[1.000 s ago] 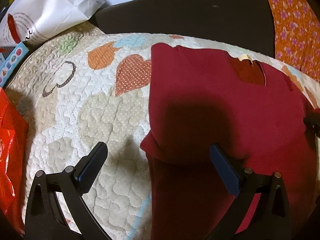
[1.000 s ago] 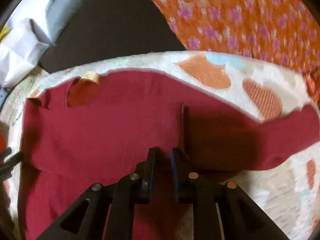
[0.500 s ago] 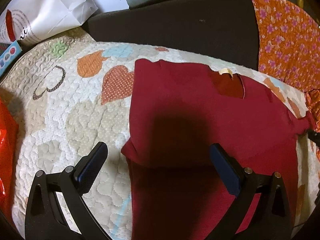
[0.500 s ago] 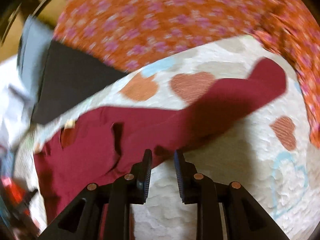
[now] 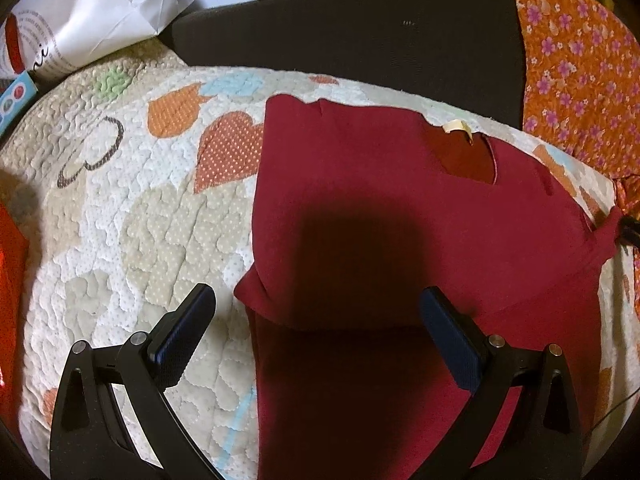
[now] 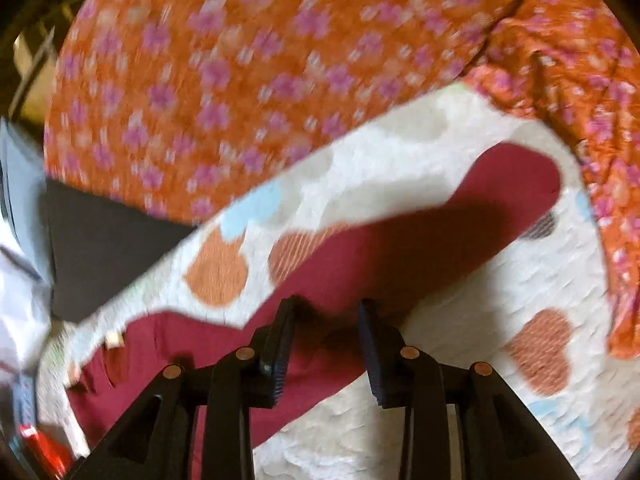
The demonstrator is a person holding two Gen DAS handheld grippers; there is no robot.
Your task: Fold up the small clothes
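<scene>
Shirt: dark red long-sleeved shirt (image 5: 400, 216) lay flat on the heart-patterned quilt (image 5: 120, 216), left sleeve folded in, right sleeve (image 6: 472, 224) stretched outward.
Right gripper (image 6: 326, 336): jaws opening above the sleeve, gripping nothing.
Left gripper (image 5: 316, 332): jaws spread wide over the shirt's left edge, empty.
Surroundings: orange floral cloth (image 6: 240, 80), dark cushion (image 5: 360, 28), white paper bag (image 5: 92, 16).

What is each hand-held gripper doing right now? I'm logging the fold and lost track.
Left hand-held gripper: open wide, holding nothing, over the red shirt.
Right hand-held gripper: jaws opening, gripping nothing; the sleeve lies beyond the tips.
</scene>
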